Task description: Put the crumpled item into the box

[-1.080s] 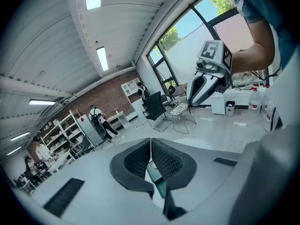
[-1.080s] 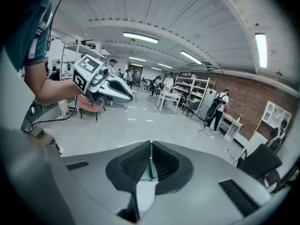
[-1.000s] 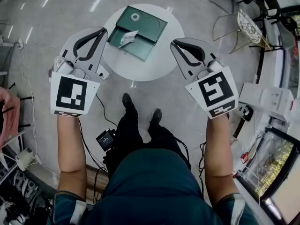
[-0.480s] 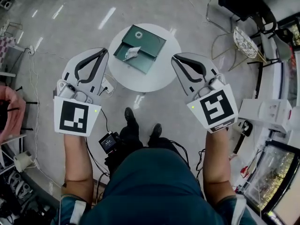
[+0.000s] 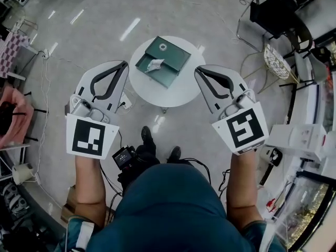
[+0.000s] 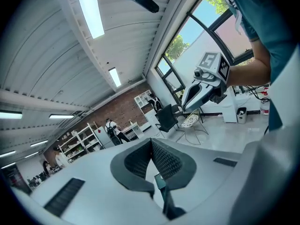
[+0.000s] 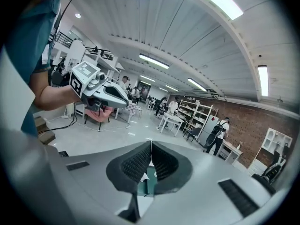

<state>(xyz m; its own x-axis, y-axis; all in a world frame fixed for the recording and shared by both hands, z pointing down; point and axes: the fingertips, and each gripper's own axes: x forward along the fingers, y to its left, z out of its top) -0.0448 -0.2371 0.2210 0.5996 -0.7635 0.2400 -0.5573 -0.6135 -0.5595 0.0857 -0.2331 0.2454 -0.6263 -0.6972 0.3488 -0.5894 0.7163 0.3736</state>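
A green box (image 5: 167,58) lies open on the round white table (image 5: 176,91) ahead of me. The white crumpled item (image 5: 155,64) rests on the box, near the fold between its two halves. My left gripper (image 5: 125,63) is held up left of the table, shut and empty. Right of the table my right gripper (image 5: 197,69) is also shut with nothing in it. Both hang well above and short of the box. In the left gripper view the pads (image 6: 161,159) meet; the right gripper (image 6: 206,81) shows beyond. A sliver of the box (image 7: 149,185) shows below the right pads (image 7: 161,162).
A wire chair (image 5: 276,47) and a black chair (image 5: 277,13) stand at the back right. White equipment (image 5: 302,135) fills the right side, a pink cloth (image 5: 13,121) the left. A black device (image 5: 124,157) and cables lie on the floor by my feet.
The table and box now look smaller and farther away. Both grippers stay raised, shut and empty, sitting a little lower in the view.
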